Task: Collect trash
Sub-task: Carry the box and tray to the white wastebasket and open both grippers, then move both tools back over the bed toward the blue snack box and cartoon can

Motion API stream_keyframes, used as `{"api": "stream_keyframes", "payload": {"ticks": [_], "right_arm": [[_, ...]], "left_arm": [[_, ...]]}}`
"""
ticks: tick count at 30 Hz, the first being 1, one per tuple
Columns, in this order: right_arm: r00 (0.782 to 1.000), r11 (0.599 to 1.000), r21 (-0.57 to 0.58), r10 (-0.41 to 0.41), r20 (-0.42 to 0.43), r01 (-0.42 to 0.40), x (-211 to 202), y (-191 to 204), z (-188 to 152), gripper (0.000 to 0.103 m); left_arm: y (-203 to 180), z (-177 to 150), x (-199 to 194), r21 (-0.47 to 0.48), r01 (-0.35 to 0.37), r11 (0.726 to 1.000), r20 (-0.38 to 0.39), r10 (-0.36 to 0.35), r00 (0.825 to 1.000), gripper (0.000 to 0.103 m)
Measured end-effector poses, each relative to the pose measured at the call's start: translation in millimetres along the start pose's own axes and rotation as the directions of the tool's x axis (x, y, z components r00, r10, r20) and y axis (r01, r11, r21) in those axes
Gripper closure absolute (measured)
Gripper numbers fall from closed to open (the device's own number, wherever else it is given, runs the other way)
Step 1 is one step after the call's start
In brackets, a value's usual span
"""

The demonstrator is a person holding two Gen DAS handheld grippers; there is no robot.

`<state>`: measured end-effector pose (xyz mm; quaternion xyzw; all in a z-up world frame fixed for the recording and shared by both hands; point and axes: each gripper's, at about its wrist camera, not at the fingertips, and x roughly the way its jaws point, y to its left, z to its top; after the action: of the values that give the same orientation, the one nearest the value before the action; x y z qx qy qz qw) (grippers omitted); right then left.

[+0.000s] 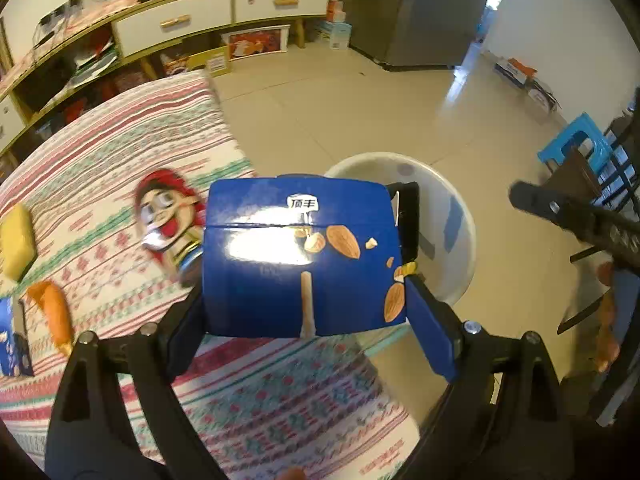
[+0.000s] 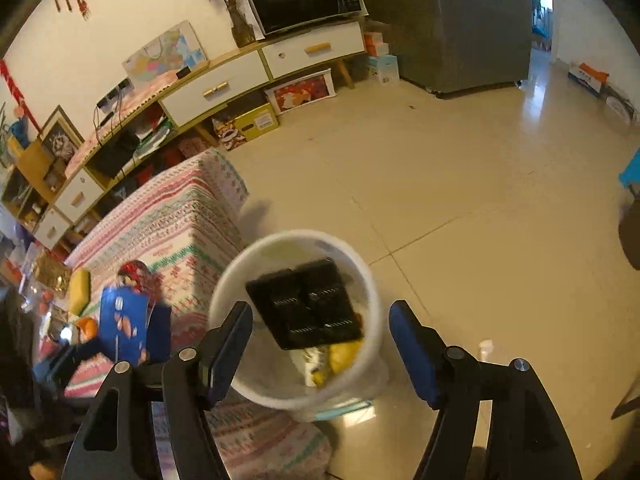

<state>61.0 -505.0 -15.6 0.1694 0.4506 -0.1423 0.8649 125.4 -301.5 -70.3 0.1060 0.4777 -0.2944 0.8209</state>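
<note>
My left gripper (image 1: 304, 296) is shut on a blue snack box (image 1: 300, 256) with almonds printed on it, held above the table's right edge, near the white bin (image 1: 460, 216) on the floor. My right gripper (image 2: 320, 344) is open and empty above the white bin (image 2: 372, 280). In the bin lie a black tray (image 2: 308, 304) and a yellow wrapper (image 2: 340, 358). The blue box and left gripper also show at the left of the right wrist view (image 2: 122, 326). On the table lie a red cartoon wrapper (image 1: 170, 216), a yellow packet (image 1: 16, 240), an orange wrapper (image 1: 54, 312) and another blue box (image 1: 12, 340).
The table has a striped patterned cloth (image 1: 120, 128). A long cabinet with drawers (image 2: 224, 84) lines the far wall, with boxes under it. A grey fridge (image 2: 452, 20) stands at the back. A blue stool (image 1: 576, 140) and dark chair (image 1: 600, 184) stand to the right.
</note>
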Motion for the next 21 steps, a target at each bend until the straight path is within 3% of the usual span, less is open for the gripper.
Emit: {"api": "stream_keyframes", "payload": {"ticks": [9,12,21], "right_arm": [[0.999,0.998,-0.040,-0.051,0.005,0.051,-14,-27,-15,0.030],[0.999,0.998,-0.023,-0.053,0.008,0.053,-18,-37,-15,0.030],[0.998,0.998,-0.012,-0.062,0.007,0.062,-21,-44,-15,0.030]], "left_arm": [[-25,8,29,0.060,0.079,0.995,0.032,-0.081,0.996,0.011],[-24,8,33,0.057,0.076,0.996,0.040,-0.078,0.996,0.006],[-17,8,23,0.040,0.054,0.998,0.030,-0.055,0.998,0.006]]}}
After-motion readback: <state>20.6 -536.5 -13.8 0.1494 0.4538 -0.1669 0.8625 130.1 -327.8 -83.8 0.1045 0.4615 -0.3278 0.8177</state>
